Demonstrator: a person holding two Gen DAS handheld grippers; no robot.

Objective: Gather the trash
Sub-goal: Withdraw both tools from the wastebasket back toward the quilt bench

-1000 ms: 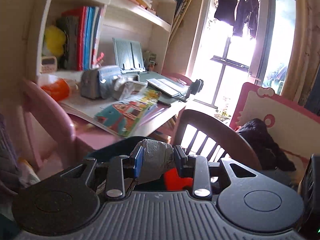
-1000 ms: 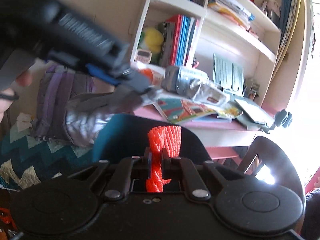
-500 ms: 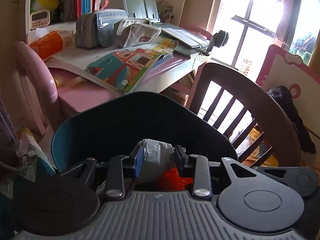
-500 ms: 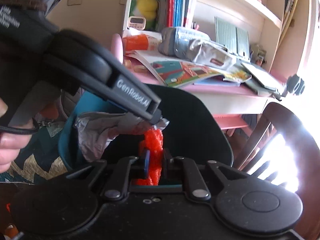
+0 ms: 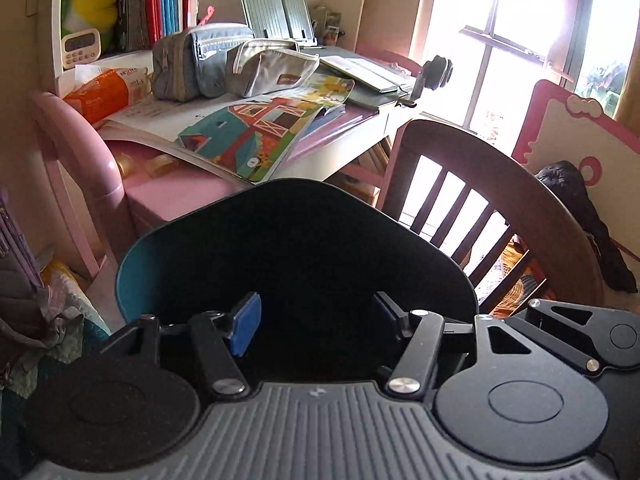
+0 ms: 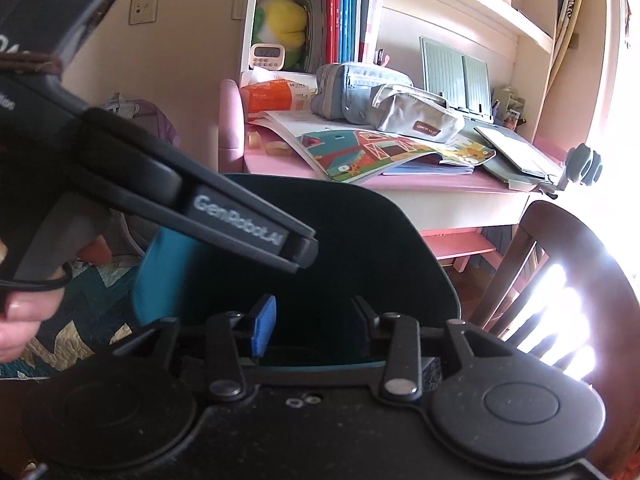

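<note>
Both claws have just been opened over the teal bin (image 5: 304, 248) at centre frame: left gripper (image 5: 316, 316) and right gripper (image 6: 310, 324) are parted, nothing between. Trash can't be seen in the dark bin, so it's probably dropped already.

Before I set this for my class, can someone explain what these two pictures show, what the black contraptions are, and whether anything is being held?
Each picture comes from a camera on a hand-held two-finger gripper, looking along its fingers. The left gripper and right gripper both stand open and empty over a dark teal plastic bin; their jaws have just been opening. A person's hand grips the left tool, seen in the right view. Behind stands a pink desk with a colourful open picture book and grey fabric pencil cases. The bin's inside is too dark to see.
</note>
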